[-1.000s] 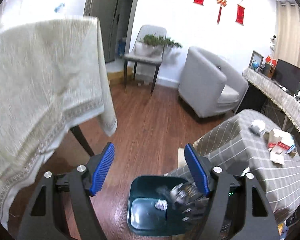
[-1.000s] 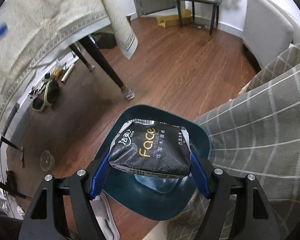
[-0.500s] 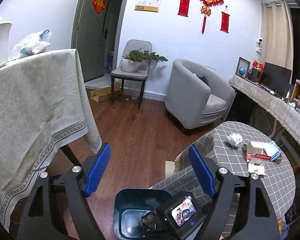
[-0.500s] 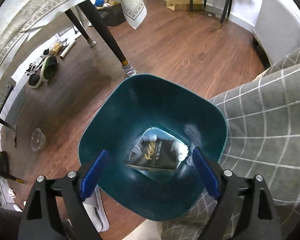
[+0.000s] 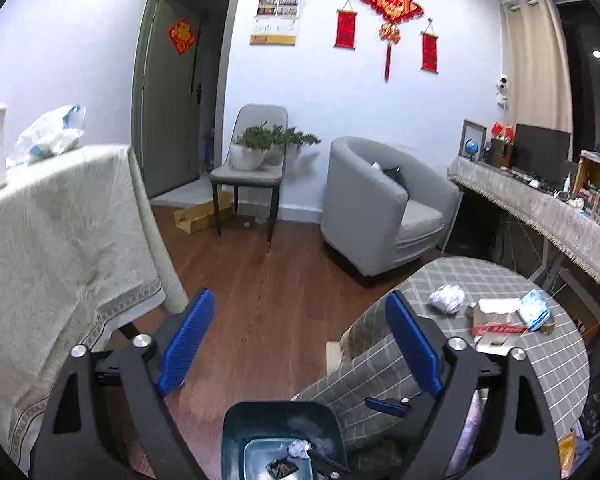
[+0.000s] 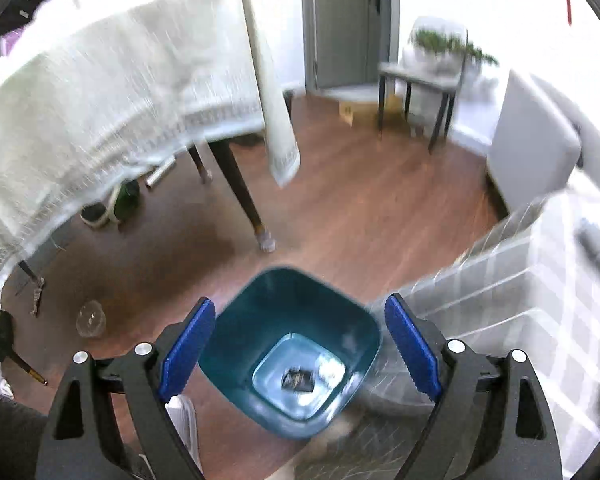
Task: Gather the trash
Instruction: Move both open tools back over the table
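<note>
A teal trash bin (image 6: 259, 320) stands on the wood floor beside the round checked table (image 5: 480, 276). A black tissue pack (image 6: 297, 380) lies at its bottom; in the left wrist view the bin (image 5: 235, 424) also holds a crumpled white paper (image 5: 299, 448) beside the pack (image 5: 281, 468). My right gripper (image 6: 300, 344) is open and empty above the bin. My left gripper (image 5: 300, 344) is open and empty, higher up. On the table lie a crumpled paper ball (image 5: 446, 298), a torn box (image 5: 494, 316) and a blue wrapper (image 5: 534, 314).
A table with a cream cloth (image 5: 55, 240) stands at the left, its legs (image 6: 239, 196) near the bin. A grey armchair (image 5: 380, 208), a chair with a plant (image 5: 255, 164) and a cluttered sideboard (image 5: 548, 204) line the far side. Shoes (image 6: 119, 204) lie under the cream table.
My right gripper opened and dropped the black tissue pack into the bin, then rose away from it. My left gripper lifted and tilted up toward the room.
</note>
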The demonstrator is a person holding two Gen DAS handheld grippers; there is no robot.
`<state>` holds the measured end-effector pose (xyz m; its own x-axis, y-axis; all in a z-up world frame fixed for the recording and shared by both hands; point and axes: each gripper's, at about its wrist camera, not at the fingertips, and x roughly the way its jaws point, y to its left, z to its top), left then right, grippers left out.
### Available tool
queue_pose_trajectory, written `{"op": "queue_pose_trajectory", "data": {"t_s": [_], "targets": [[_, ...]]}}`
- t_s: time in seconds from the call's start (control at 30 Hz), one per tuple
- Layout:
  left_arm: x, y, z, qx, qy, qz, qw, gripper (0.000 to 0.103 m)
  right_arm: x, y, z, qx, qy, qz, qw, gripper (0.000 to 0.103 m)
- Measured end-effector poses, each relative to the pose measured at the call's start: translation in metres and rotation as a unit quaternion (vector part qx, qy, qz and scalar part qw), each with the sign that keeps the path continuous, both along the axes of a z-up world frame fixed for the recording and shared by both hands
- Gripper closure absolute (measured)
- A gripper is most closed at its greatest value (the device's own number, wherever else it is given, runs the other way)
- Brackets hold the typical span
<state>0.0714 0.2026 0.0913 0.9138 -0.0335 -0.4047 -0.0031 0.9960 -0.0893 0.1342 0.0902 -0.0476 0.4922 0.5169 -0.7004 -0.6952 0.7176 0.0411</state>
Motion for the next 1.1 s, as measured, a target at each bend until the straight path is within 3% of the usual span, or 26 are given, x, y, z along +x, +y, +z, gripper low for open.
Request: {"op": "queue_pose_trajectory", "data": {"t_s": [0.2, 0.5, 0.83, 1.1], "targets": [[0.002, -0.022, 0.008, 0.003, -0.007, -0.012, 0.9999, 0.009, -0.004, -0.048, 0.043, 0.036, -0.055, -0.036, 0.997, 0.015], [0.020, -0.071, -0.014, 0.025, 0.019, -0.040, 0.9987, 0.007, 0.009, -0.139, 0.079, 0.058, -0.098, -0.129, 0.985, 0.014], [0.046, -0.111, -0.040, -0.014, 0.053, -0.077, 0.9955, 0.007, 0.024, -0.229, 0.097, 0.026, -0.134, -0.193, 0.972, 0.012], [0.066, -0.152, -0.064, 0.002, 0.073, -0.108, 0.9914, 0.007, 0.048, -0.306, 0.097, 0.050, -0.109, -0.261, 0.958, 0.012]]}}
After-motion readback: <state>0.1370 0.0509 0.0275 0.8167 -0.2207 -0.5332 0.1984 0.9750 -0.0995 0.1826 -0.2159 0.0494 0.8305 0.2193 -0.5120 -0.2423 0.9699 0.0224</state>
